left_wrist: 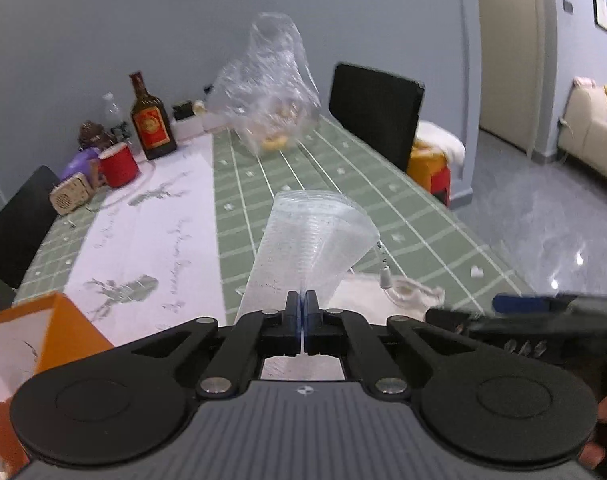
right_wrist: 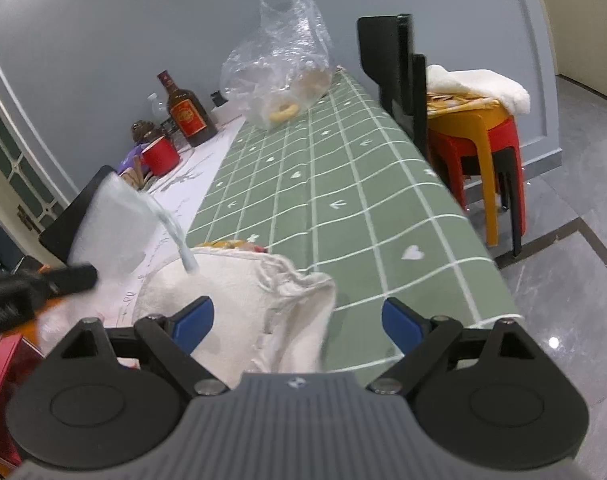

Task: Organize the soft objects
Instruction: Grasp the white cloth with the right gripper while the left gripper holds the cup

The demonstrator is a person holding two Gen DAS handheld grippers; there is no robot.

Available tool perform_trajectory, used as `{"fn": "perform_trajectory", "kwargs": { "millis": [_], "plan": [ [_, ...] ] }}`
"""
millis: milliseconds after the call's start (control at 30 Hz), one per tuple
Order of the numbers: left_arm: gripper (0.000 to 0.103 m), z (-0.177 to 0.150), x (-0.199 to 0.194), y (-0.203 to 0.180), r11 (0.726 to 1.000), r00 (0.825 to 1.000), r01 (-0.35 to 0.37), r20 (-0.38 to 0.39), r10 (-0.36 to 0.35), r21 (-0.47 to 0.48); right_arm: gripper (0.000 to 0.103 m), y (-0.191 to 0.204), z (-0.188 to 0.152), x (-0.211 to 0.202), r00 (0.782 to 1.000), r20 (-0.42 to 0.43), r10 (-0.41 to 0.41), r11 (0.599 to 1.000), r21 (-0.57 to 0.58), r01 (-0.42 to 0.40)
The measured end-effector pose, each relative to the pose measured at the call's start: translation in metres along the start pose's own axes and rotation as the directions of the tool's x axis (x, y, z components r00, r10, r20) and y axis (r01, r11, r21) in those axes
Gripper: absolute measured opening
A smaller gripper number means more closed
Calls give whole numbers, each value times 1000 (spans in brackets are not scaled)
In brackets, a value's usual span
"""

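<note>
My left gripper [left_wrist: 305,304] is shut on the lower edge of a clear flat plastic bag [left_wrist: 315,236], which stands up from the jaws above the table. In the right wrist view the same bag [right_wrist: 115,224] shows at the left, blurred, with the left gripper's finger [right_wrist: 69,276] under it. A rumpled white cloth [right_wrist: 239,296] lies at the table's near edge, on the white runner and green tablecloth. My right gripper [right_wrist: 297,316] hangs open just over it, its blue pads [right_wrist: 195,320] on either side and not touching it. The cloth [left_wrist: 363,292] also shows beside the left gripper.
A large crumpled clear bag [right_wrist: 279,56] with ring-shaped pieces inside sits at the table's far end. A brown bottle [left_wrist: 151,120], a red mug [left_wrist: 119,164] and small items crowd the far left. An orange box [left_wrist: 63,328] stands near left; a black chair [left_wrist: 375,112] and stacked stools [right_wrist: 479,136] stand right.
</note>
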State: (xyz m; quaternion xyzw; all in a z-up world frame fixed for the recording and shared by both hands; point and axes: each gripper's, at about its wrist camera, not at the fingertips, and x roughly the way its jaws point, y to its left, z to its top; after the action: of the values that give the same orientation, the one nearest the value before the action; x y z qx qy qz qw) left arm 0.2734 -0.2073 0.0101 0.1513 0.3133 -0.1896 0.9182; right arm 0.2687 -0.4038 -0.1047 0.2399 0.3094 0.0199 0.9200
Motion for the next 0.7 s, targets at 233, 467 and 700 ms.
{"fn": "perform_trajectory", "kwargs": {
  "millis": [233, 467, 700],
  "plan": [
    [1, 10, -28, 25, 996, 999, 42, 26, -40, -82, 101, 25, -10, 14, 994, -70, 85, 993, -75, -91],
    [1, 7, -42, 47, 987, 997, 72, 25, -69, -143, 101, 48, -13, 16, 999, -42, 12, 999, -38, -13],
    [1, 3, -55, 58, 987, 997, 75, 35, -71, -145, 100, 119, -41, 36, 980, 52, -192, 939, -280, 199]
  ]
}}
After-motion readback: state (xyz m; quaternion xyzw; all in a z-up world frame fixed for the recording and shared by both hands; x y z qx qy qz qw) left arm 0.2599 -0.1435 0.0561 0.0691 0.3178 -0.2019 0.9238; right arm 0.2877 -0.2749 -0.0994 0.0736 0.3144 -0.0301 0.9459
